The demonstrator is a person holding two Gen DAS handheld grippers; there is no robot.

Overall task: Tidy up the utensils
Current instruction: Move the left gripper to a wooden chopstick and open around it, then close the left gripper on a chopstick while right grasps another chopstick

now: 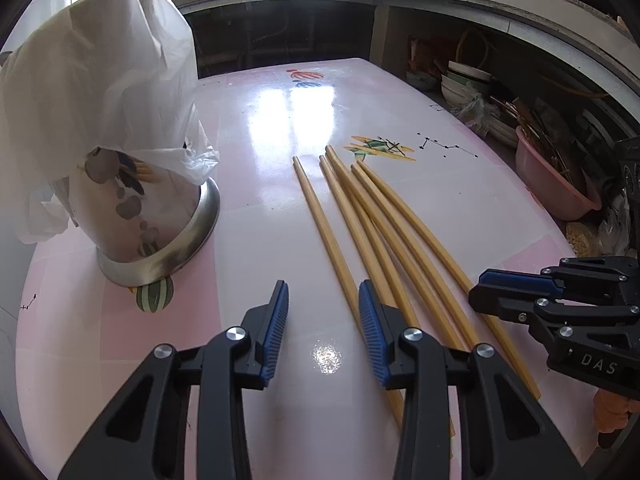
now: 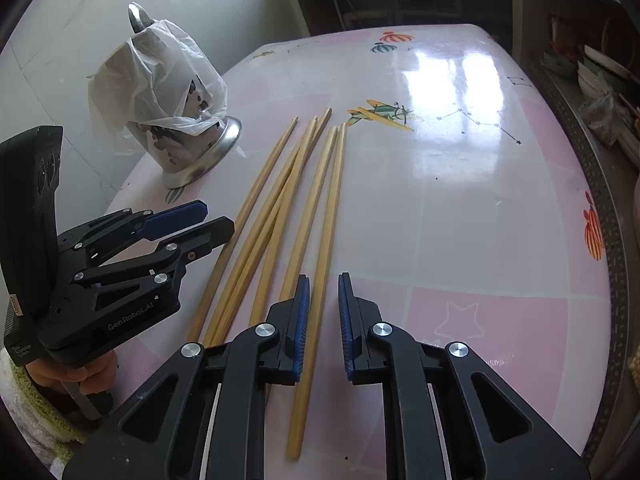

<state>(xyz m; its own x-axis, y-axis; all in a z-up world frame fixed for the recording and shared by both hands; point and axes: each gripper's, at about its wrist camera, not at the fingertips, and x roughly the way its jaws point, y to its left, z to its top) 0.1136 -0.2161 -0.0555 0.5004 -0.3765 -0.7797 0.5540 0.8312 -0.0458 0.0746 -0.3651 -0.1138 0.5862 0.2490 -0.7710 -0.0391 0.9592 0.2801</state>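
Observation:
Several long wooden chopsticks [image 1: 362,200] [image 2: 256,200] lie side by side on the pink patterned table [image 1: 280,120] [image 2: 480,220]. My left gripper [image 1: 324,292] stands open low over the table. The leftmost chopstick runs under its right finger [image 1: 370,320], with only bare table between the pads. My right gripper [image 2: 324,284] is narrowly open astride the rightmost chopstick [image 2: 334,200], its pads not touching it. A metal utensil holder [image 1: 152,216] [image 2: 188,148] draped in a white plastic bag stands at the left. Each view also shows the other gripper: the right gripper [image 1: 476,288] and the left gripper [image 2: 219,216].
A spoon handle [image 2: 138,20] pokes out of the bagged holder. Past the table's right edge, stacked bowls [image 1: 464,80] and a pink basin [image 1: 552,184] sit under a counter. A person's hand [image 2: 72,376] holds the left gripper's grip. A tiled wall stands behind the holder.

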